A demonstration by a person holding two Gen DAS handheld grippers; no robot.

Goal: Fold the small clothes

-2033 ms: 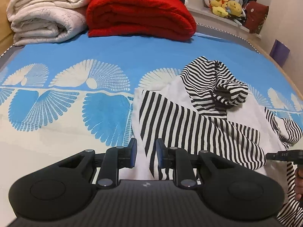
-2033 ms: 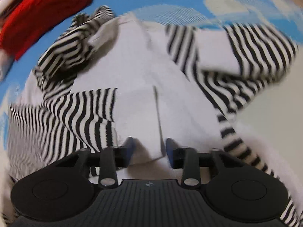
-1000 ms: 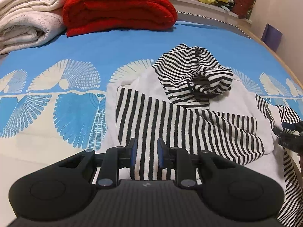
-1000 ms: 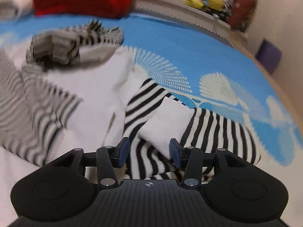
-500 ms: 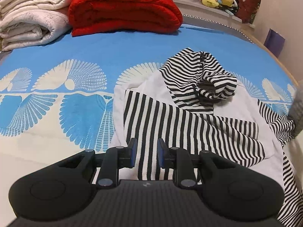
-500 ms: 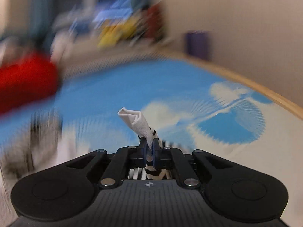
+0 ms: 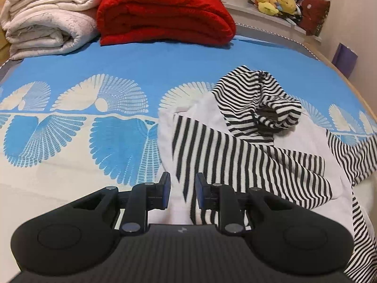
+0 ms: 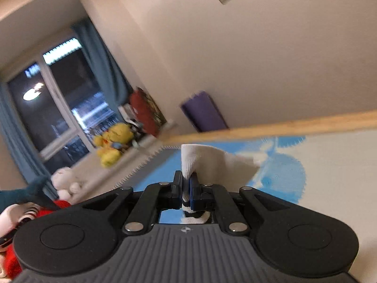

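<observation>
A small white hooded top with black-and-white stripes (image 7: 247,155) lies rumpled on the blue and white bedspread (image 7: 94,108), its striped hood (image 7: 259,99) bunched at the far side. My left gripper (image 7: 181,189) is open and empty, just above the garment's near left edge. My right gripper (image 8: 187,187) is shut on a white fold of the garment (image 8: 212,162), lifted and tilted towards the wall. The right side of the top (image 7: 353,155) rises off the bed.
A folded red blanket (image 7: 165,11) and folded white blankets (image 7: 47,16) sit at the bed's far end. Yellow plush toys (image 7: 275,0) line the window ledge. A wooden bed edge (image 8: 282,127) and a purple bag (image 8: 202,110) are by the wall.
My right gripper closed on the garment's white edge and lifted it, swinging up towards the wall. My left gripper stayed open and shifted slightly left over the near edge.
</observation>
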